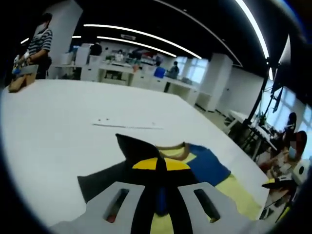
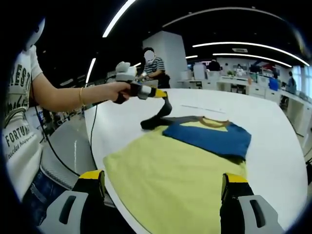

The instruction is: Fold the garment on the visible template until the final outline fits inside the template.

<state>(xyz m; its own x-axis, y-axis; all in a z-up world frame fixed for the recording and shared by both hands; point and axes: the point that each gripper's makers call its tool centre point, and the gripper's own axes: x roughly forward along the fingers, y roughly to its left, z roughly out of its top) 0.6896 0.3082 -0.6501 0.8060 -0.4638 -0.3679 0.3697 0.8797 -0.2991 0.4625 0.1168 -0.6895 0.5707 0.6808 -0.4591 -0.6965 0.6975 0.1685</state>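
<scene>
While the left gripper (image 2: 158, 93) pinches the dark sleeve (image 2: 155, 118) lifted off the white table (image 2: 273, 161), the garment (image 2: 180, 165) lies lengthwise straight ahead of the wide-open, empty right gripper (image 2: 163, 187).

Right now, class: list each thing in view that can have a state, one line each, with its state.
T-shirt: flat on the white table, one dark sleeve lifted.
Left claw: shut on the sleeve.
Right claw: open, holding nothing, over the shirt's hem.

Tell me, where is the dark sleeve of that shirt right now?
The dark sleeve hangs pinched in the left tool, lifted above the white table beside the shirt's blue shoulder panel.
</scene>
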